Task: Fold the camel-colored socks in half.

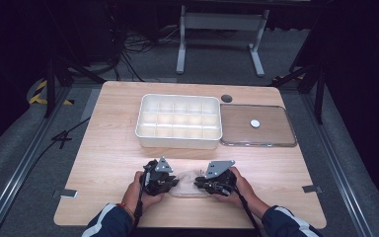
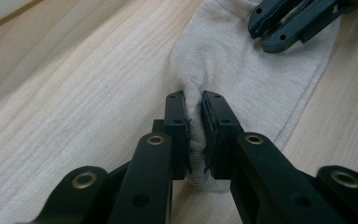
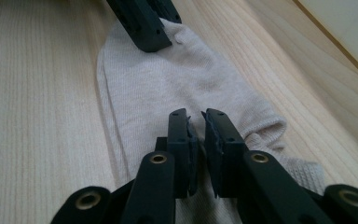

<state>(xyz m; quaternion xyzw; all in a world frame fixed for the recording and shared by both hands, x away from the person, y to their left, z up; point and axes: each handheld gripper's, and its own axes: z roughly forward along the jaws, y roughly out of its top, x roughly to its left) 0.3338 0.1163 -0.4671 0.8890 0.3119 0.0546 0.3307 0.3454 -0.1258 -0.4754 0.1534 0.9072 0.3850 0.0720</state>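
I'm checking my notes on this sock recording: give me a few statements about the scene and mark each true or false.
1. The left gripper pinches a fold of the sock. True.
2. The sock lies inside the white compartment tray. False: it lies on the wooden table, in front of the tray.
3. The clear lid lies flat to the right of the tray. True.
4. The right gripper hangs high above the table. False: its fingers are down on the sock.
5. The tray's compartments hold socks. False: they look empty.
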